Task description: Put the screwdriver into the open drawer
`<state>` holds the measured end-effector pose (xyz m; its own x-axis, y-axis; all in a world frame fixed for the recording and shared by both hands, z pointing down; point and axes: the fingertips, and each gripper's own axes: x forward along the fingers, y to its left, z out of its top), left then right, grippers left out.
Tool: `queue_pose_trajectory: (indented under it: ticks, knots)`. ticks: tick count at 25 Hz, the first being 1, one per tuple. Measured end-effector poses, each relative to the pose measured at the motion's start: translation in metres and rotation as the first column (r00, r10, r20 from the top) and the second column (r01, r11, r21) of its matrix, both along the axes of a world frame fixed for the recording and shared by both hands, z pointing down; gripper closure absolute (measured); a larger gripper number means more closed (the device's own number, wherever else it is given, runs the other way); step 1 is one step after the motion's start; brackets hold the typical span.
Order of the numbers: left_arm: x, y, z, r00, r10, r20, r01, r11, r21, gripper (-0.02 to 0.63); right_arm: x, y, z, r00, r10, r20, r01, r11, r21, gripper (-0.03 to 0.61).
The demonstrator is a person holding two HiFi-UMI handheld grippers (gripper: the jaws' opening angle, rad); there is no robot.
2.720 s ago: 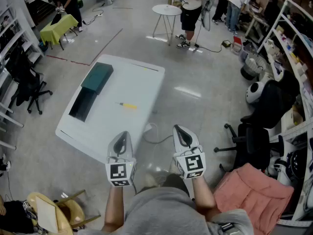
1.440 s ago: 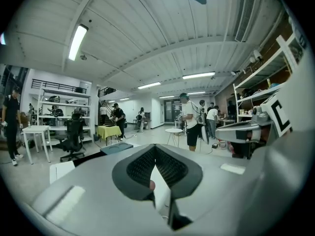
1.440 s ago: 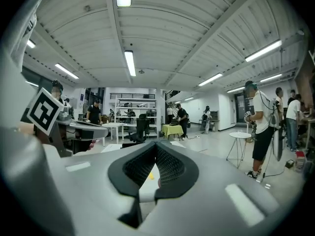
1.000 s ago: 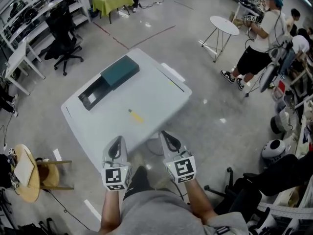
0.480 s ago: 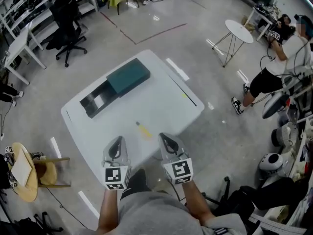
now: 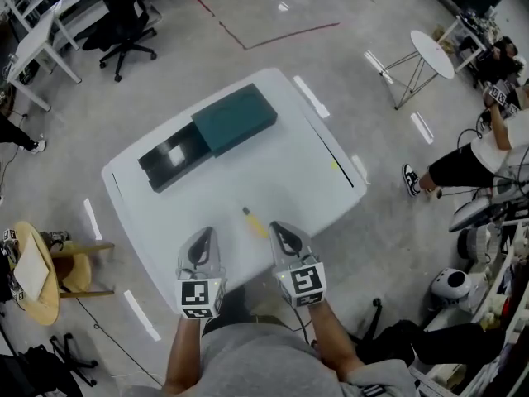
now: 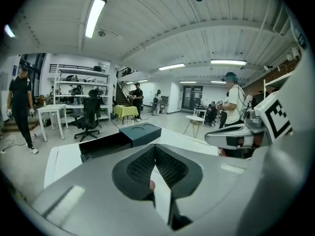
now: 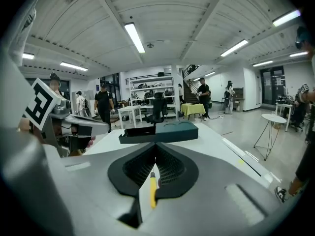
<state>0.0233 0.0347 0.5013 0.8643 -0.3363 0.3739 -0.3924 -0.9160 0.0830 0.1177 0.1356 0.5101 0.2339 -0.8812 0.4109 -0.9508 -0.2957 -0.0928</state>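
Screwdriver, yellow-handled, lies alone on the white table near its front edge, untouched, as a person in a grey top stands over it with a two-jaw gripper in each hand. The left gripper hovers at the table's near edge at about 8 o'clock from the tool, its tongs pressed together with nothing between them. The right gripper hangs just beside the screwdriver at roughly 4 o'clock, its tongs likewise pressed together and empty. In the right gripper view the yellow handle shows on the tabletop below the meeting tips of that gripper, lying lengthwise along the line the gripper points. In the left gripper view only white tabletop shows under the joined jaws of that gripper. At about 10 o'clock from the screwdriver, well apart from it, the open drawer stands pulled out of a dark teal drawer box, which sits at around 12 o'clock toward the table's far side; a pale patch shows inside the drawer, though I cannot tell what it is. Around the table, on the grey workshop floor, a round white side table stands at 2 o'clock, a black office chair at 11 o'clock, and a yellow wooden chair at 9 o'clock.
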Motion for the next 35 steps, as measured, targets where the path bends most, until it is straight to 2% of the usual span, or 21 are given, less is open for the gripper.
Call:
queue_pose_trajectory:
  ticks: [9, 17, 25, 35]
  knots:
    - [-0.005, -0.028, 0.044, 0.998, -0.023, 0.062, 0.027, 0.997, -0.072, 0.601, 0.0, -0.026, 0.058, 0.998, -0.029, 0.058, 0.035, 0.993, -0.113, 0.575]
    - [-0.006, -0.034, 0.08, 0.995, -0.025, 0.099, 0.038, 0.991, -0.129, 0.601, -0.004, -0.04, 0.099, 0.991, -0.069, 0.112, 0.091, 0.974, -0.209, 0.574]
    - [-0.015, -0.046, 0.089, 0.992, -0.033, 0.12, 0.051, 0.988, -0.149, 0.603, -0.015, -0.06, 0.129, 0.975, -0.128, 0.181, 0.187, 0.915, -0.358, 0.49]
    - [-0.019, -0.065, 0.102, 0.989, -0.036, 0.143, 0.059, 0.985, -0.164, 0.601, -0.017, -0.063, 0.168, 0.965, -0.106, 0.238, 0.215, 0.839, -0.5, 0.436]
